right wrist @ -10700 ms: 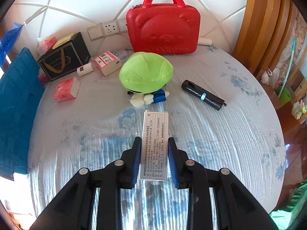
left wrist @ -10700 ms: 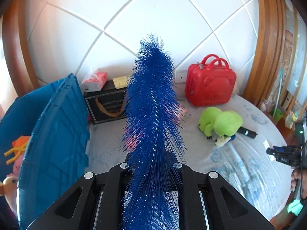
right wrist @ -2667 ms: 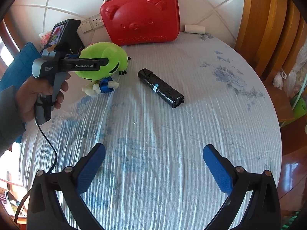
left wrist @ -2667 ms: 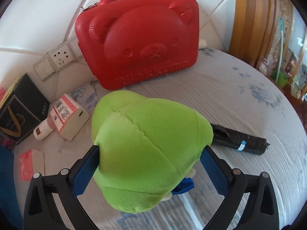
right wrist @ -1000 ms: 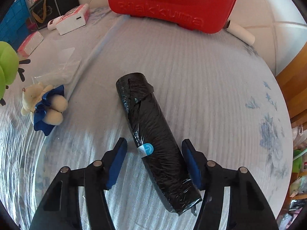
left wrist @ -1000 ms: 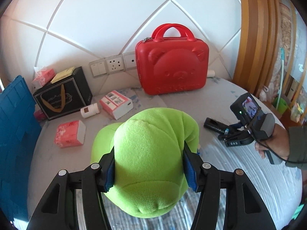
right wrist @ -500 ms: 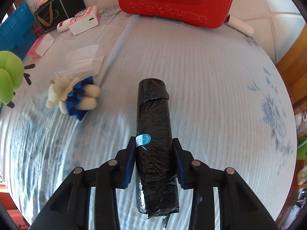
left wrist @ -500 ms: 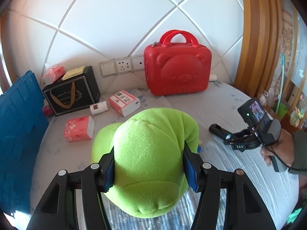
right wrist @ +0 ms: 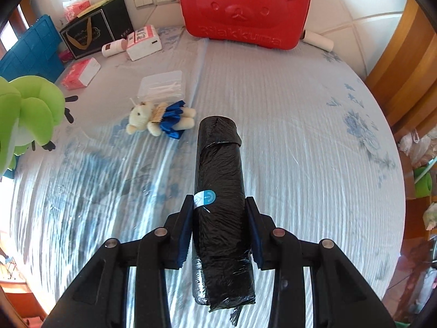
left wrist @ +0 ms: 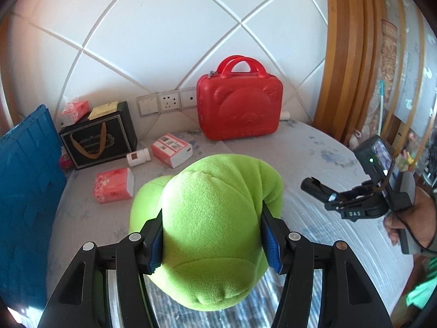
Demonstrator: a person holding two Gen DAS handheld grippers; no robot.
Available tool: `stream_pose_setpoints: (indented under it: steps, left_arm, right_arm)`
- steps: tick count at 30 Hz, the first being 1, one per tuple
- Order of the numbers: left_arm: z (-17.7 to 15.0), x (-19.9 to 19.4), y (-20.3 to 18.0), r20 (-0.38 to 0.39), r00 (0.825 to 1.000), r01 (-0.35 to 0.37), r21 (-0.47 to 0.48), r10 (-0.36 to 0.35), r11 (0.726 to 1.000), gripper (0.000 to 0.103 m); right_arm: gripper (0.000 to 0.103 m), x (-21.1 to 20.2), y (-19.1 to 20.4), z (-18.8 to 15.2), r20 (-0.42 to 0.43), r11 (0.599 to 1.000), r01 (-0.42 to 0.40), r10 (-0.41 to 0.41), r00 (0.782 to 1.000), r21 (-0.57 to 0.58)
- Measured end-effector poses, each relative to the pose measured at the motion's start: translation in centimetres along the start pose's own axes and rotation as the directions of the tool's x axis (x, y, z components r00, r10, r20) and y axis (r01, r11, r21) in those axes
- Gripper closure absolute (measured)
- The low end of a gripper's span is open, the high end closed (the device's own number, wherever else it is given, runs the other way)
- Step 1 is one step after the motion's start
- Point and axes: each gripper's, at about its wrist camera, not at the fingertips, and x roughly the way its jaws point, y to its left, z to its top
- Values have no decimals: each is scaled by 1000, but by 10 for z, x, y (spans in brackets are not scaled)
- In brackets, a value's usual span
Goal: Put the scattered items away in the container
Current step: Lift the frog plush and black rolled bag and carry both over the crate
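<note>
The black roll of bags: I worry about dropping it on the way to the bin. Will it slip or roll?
The roll of bags looks like glossy plastic film, so it may slide between the right gripper fingers. It sticks out both ways, so it might pivot. Being round, it would probably roll if dropped on the bedspread.

- Both views are bright with daylight and sharp at the centre.
- Glare streaks the shiny ribbed tabletop (right wrist: 300, 142) at the lower left of the right wrist view; the far left edge is blown out.
- Fisheye bending curves the white wall panels (left wrist: 169, 43), and dark vignetting fills the corners.
- The green plush (left wrist: 210, 232) casts soft shadow below itself.
</note>
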Motion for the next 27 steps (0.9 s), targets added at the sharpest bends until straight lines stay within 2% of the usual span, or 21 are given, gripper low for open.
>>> stream_pose_setpoints:
  steps: [13, 20, 27]
  left_arm:
    - [2, -62, 43, 68, 994, 86, 59, -90, 995, 45]
    - [-1, -82, 75, 78, 988, 130, 49, -134, 990, 45]
    - [-4, -90, 89, 69, 986, 146, 86, -152, 986, 44]
  right_arm:
    - [68, -114, 71, -25, 110, 994, 22, -34, 993, 111]
    - [68, -169, 117, -28, 194, 986, 16, -48, 980, 166]
    - [68, -208, 151, -30, 264, 979, 7, -61, 963, 202]
